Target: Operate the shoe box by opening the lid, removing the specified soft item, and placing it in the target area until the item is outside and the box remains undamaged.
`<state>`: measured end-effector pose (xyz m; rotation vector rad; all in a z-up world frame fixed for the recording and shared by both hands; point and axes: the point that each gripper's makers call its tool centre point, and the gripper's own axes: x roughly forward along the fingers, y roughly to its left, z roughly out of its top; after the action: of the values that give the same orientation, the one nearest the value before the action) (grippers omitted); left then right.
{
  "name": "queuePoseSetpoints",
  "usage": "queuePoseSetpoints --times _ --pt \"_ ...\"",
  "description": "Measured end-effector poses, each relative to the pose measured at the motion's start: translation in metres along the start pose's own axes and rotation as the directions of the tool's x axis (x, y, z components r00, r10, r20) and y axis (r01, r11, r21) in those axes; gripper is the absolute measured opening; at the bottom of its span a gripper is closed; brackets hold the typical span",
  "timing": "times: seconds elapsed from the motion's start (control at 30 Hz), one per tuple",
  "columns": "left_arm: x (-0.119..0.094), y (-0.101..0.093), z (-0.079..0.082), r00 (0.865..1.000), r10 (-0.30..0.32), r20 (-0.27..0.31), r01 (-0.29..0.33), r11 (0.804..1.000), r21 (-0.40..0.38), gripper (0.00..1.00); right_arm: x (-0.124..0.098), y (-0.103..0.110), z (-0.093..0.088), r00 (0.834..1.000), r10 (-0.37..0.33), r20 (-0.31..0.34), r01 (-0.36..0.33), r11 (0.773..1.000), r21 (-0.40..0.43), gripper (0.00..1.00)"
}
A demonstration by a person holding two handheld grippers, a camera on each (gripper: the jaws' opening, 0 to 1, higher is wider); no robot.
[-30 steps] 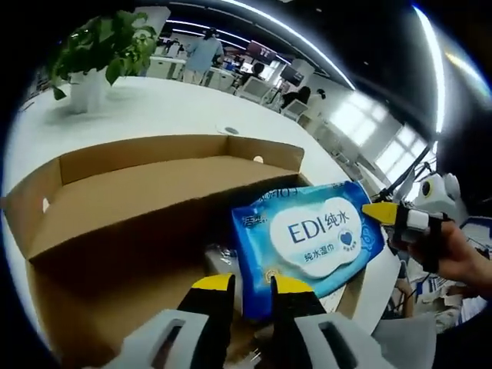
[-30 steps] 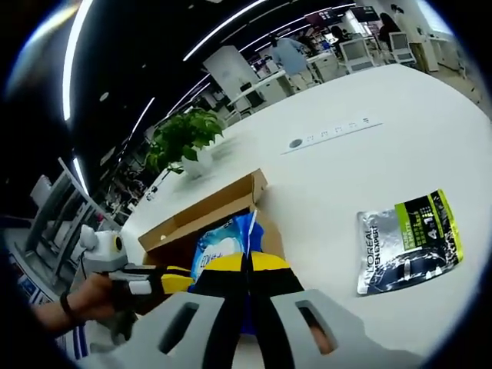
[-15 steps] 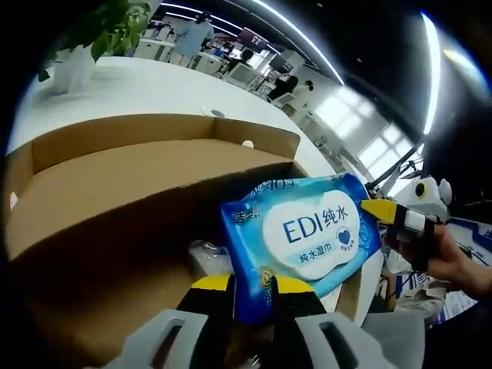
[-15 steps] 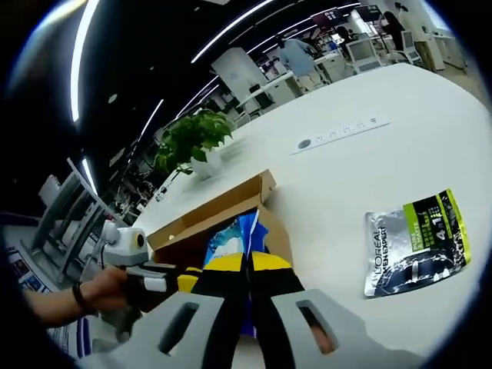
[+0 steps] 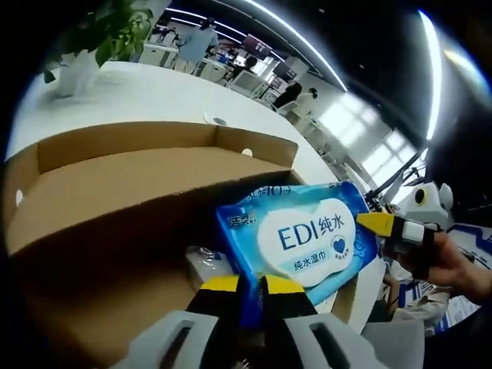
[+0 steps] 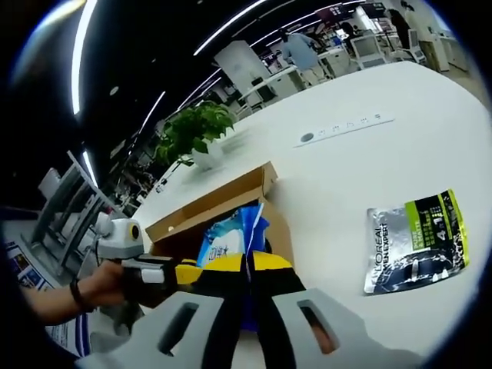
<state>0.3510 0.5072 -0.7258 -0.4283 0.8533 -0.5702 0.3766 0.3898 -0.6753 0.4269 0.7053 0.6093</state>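
White table (image 6: 369,154) carries open cardboard shoe box (image 5: 115,184), lid flap up. Blue EDI wet wipes pack (image 5: 300,238) is held above the box's near corner, pinched at both ends: left gripper (image 5: 247,286) clamped on its lower edge, right gripper (image 6: 247,261) clamped on the other end. Silver-green L'Oreal sachet (image 6: 415,242) lies flat on table, well apart from box. Potted plant (image 6: 192,134) behind box.
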Motion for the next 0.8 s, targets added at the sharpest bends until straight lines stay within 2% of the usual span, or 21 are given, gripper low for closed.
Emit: queuePoseSetpoints --times 0.1,0.27,0.4,0.8 --pt "-0.007 -0.002 0.004 1.0 -0.007 0.025 0.007 1.0 -0.005 0.06 -0.002 0.0 0.001 1.0 0.001 -0.003 -0.001 1.0 0.003 0.01" --pt "-0.018 -0.01 0.003 0.999 -0.013 0.03 0.012 0.999 0.037 0.05 -0.006 0.006 0.002 1.0 0.01 -0.001 -0.01 1.0 -0.003 0.0" --pt "-0.028 -0.015 0.006 0.998 -0.008 0.061 0.005 0.999 0.048 0.05 -0.01 0.012 0.006 1.0 0.014 0.01 -0.014 1.0 -0.011 0.0" --pt "-0.054 -0.029 0.011 0.992 -0.001 0.127 -0.004 0.999 0.044 0.04 -0.024 0.023 0.004 0.998 0.038 0.058 -0.04 0.999 0.028 0.0"
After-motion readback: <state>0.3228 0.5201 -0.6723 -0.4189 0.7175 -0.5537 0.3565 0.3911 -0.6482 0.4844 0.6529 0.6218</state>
